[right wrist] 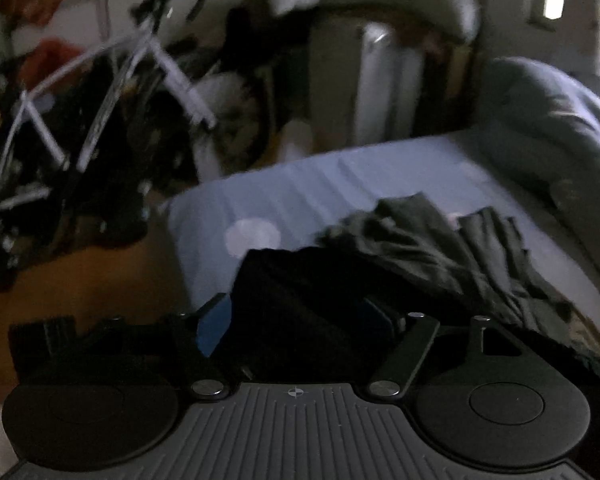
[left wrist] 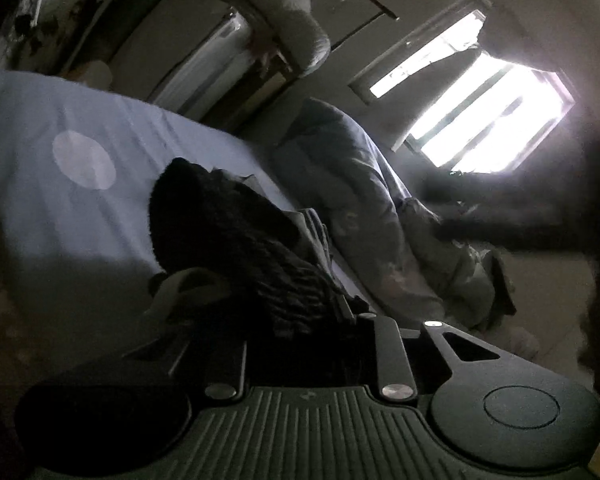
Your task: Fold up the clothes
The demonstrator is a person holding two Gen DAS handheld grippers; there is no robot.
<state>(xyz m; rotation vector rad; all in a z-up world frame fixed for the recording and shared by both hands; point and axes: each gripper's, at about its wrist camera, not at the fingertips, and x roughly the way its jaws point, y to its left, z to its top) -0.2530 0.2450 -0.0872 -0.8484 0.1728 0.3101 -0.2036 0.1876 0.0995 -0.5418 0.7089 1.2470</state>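
Both grippers' fingers clamp a black knit garment (left wrist: 236,240): left gripper (left wrist: 300,320), right gripper (right wrist: 300,320). It hangs above the bed (right wrist: 300,184), mid-fold. Next, I judge, lay it flat ahead of the fingers.

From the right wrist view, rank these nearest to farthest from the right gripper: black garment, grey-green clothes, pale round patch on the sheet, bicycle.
1. black garment, lying between the right gripper fingers.
2. grey-green clothes, just beyond, to the right.
3. pale round patch, on the sheet, left of centre.
4. bicycle, off the bed, far left.
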